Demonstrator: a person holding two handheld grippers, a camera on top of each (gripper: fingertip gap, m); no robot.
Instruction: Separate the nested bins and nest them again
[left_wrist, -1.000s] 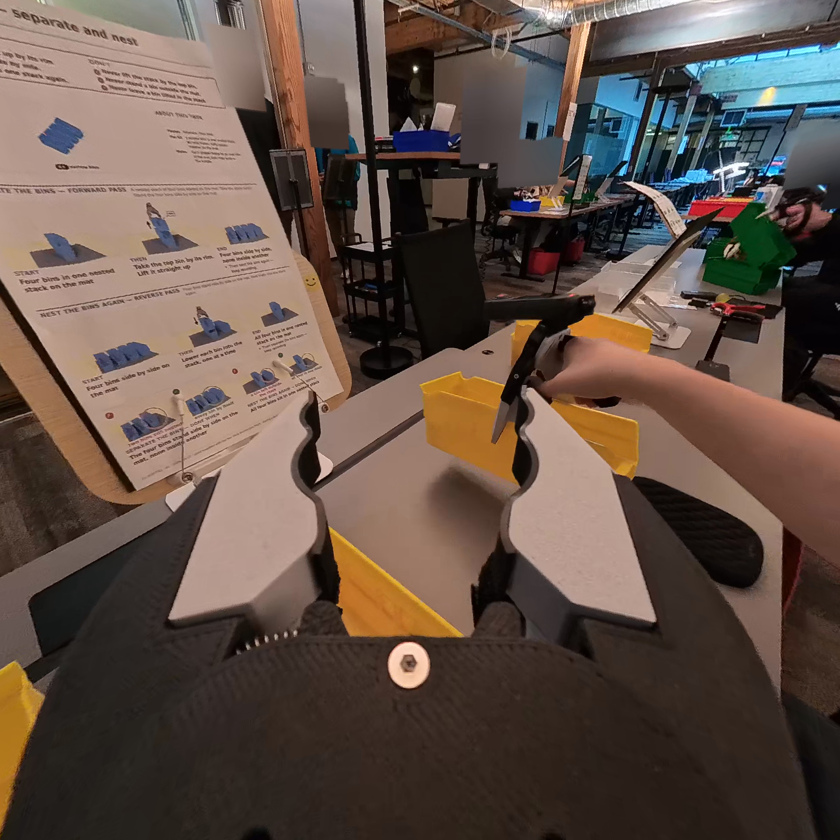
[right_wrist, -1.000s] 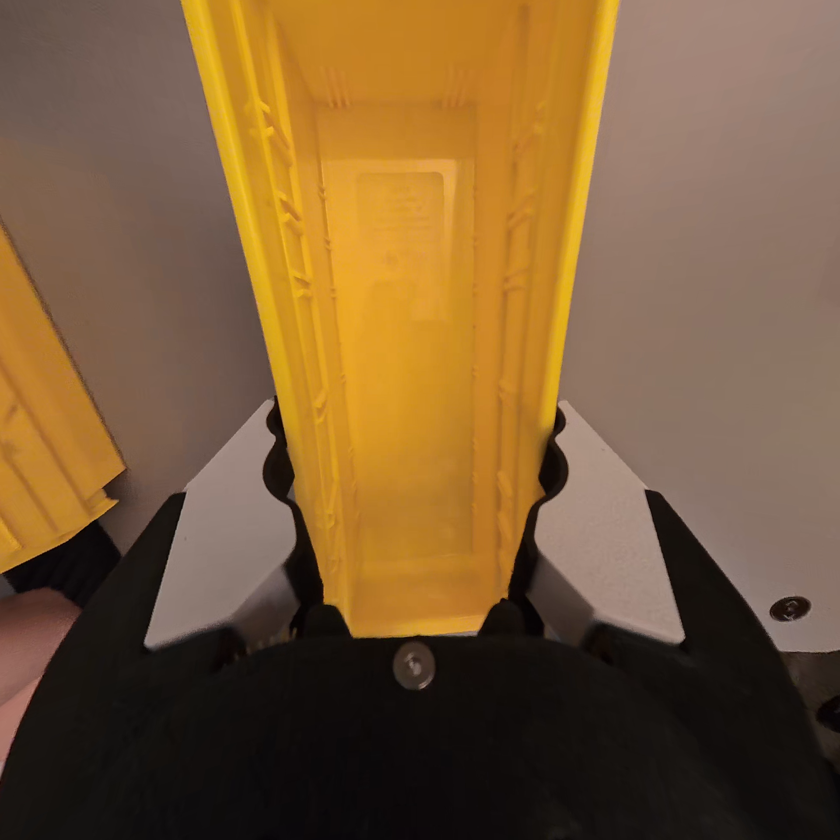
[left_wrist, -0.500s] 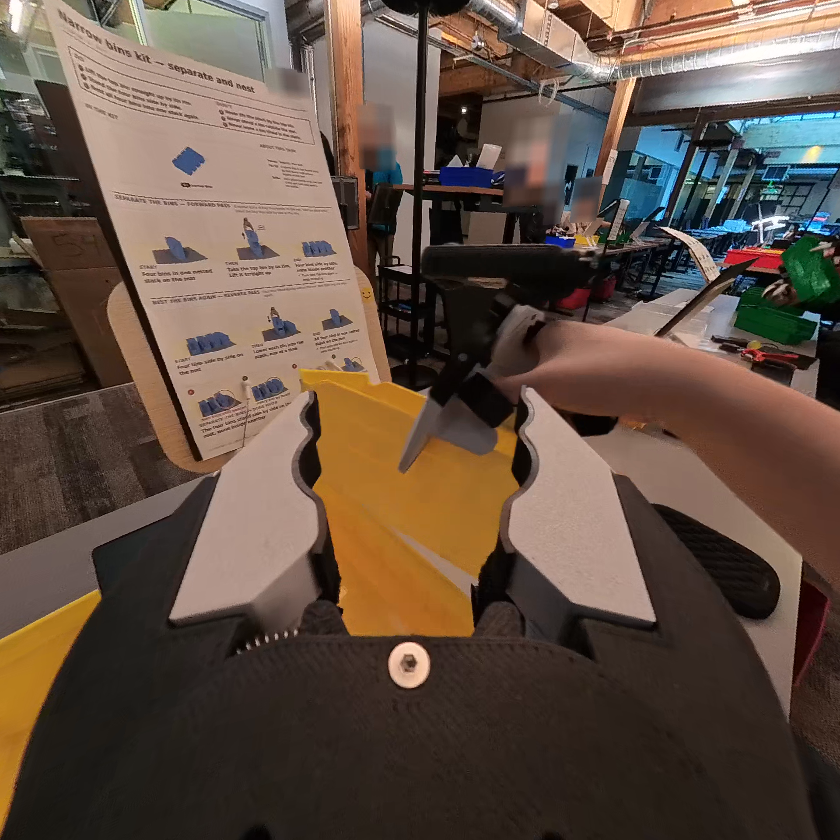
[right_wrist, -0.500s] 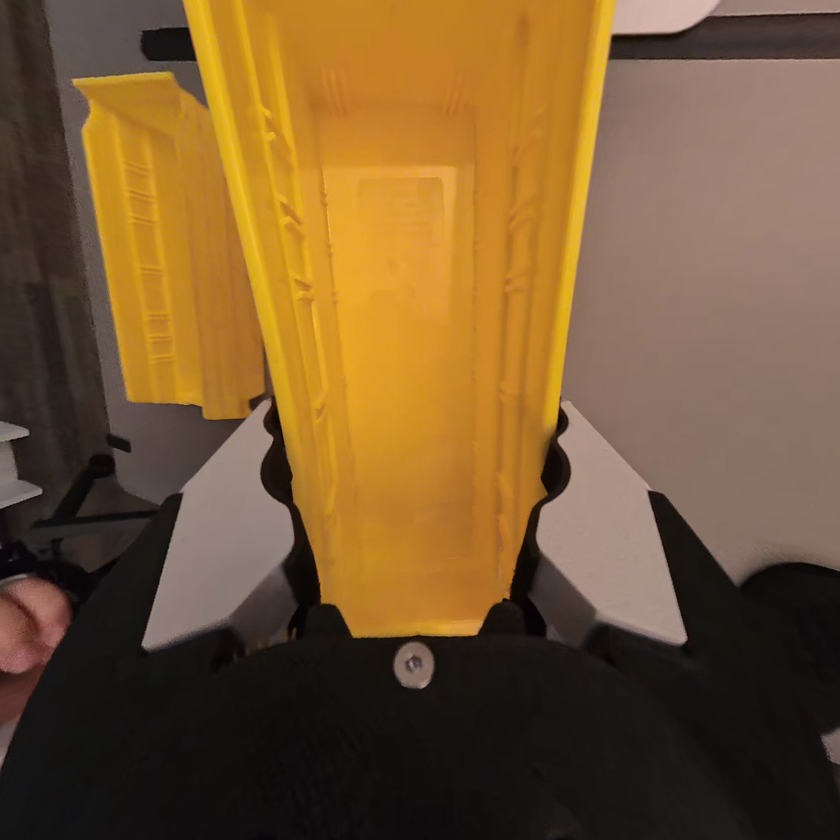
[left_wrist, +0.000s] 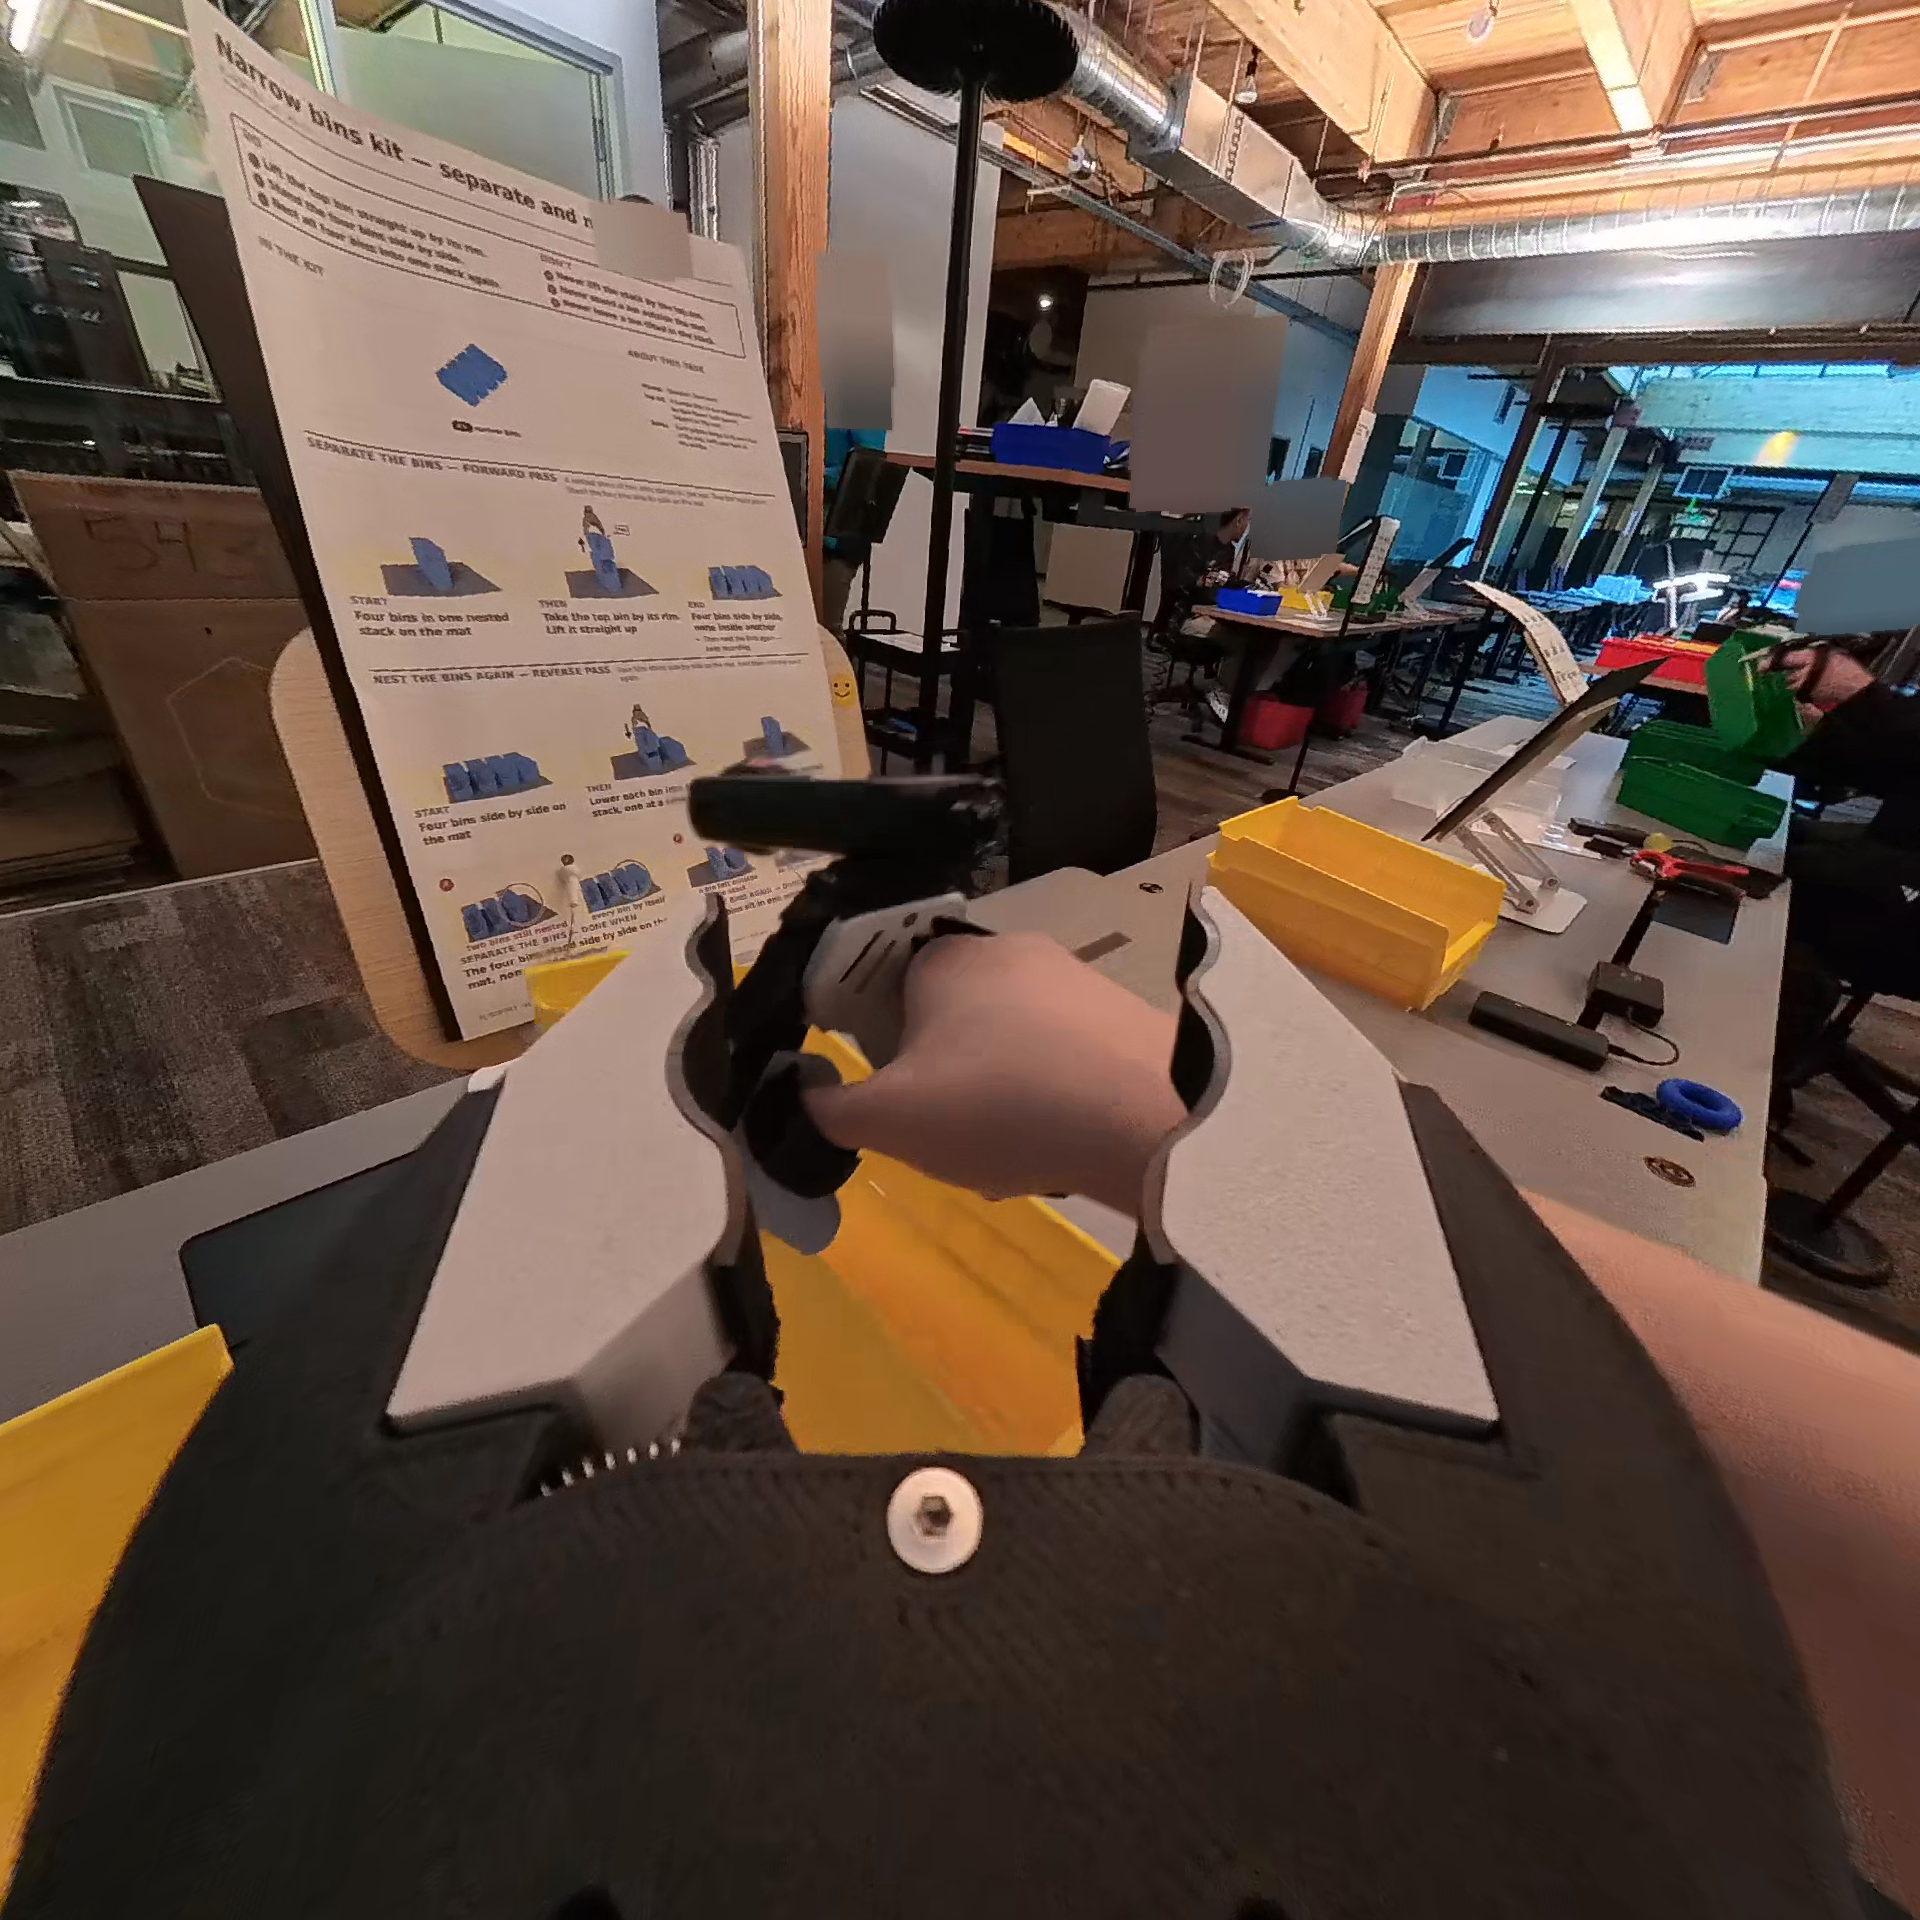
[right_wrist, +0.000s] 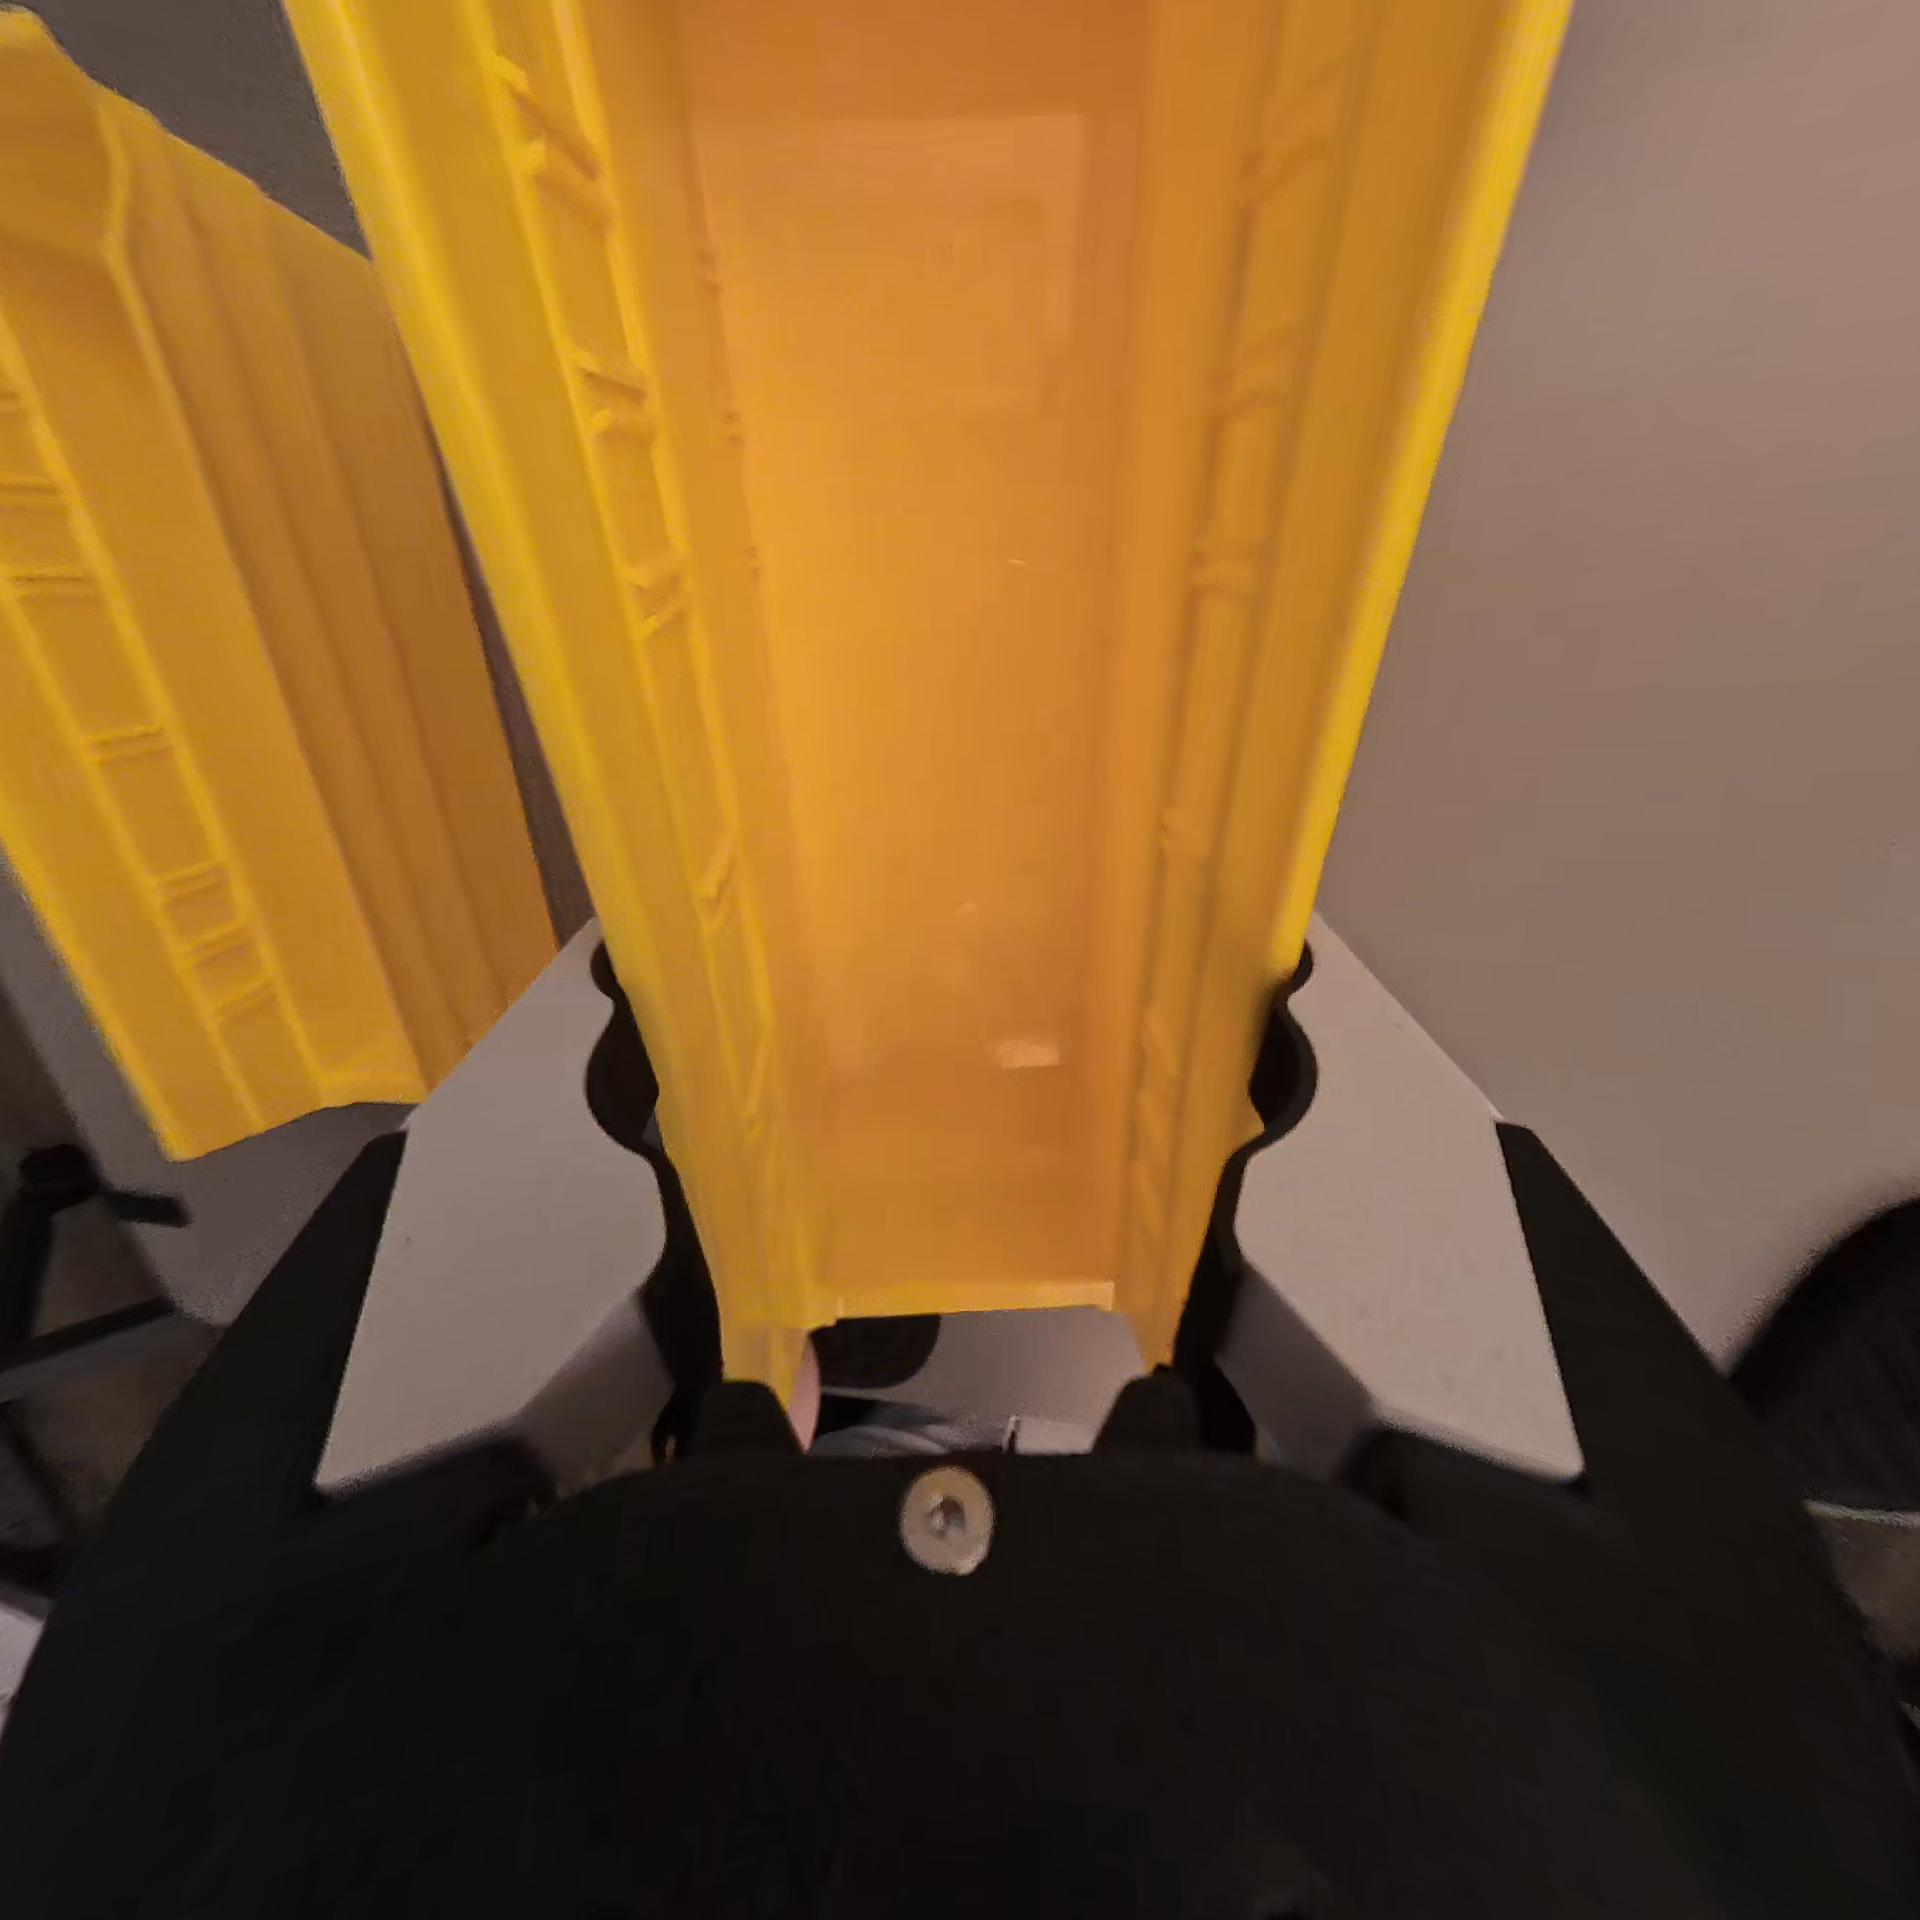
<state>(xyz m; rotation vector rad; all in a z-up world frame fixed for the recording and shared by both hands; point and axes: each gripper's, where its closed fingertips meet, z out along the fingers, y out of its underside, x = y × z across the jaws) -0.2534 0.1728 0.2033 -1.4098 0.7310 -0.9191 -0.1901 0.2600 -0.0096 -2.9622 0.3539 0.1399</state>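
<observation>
Right hand-held gripper (right_wrist: 951, 1039) clamps a yellow bin (right_wrist: 935, 623); left hand-held gripper (left_wrist: 945, 997) gapes bare.

Ribbed yellow plastic bin (right_wrist: 935, 623), matt tabletop (right_wrist: 1714, 520)

An open workshop with a timber ceiling (left_wrist: 1558, 94) and silver ducts (left_wrist: 1299, 197) overhead, lit by strip lights. A wooden post (left_wrist: 790, 343) rises behind the counter's (left_wrist: 1558, 1122) far edge. Grey patterned carpet (left_wrist: 177, 1029) covers the floor at left. A black chair (left_wrist: 1070, 748) stands beyond the far edge; farther work tables (left_wrist: 1309, 623) line the right, with windows (left_wrist: 1704, 499) behind
</observation>
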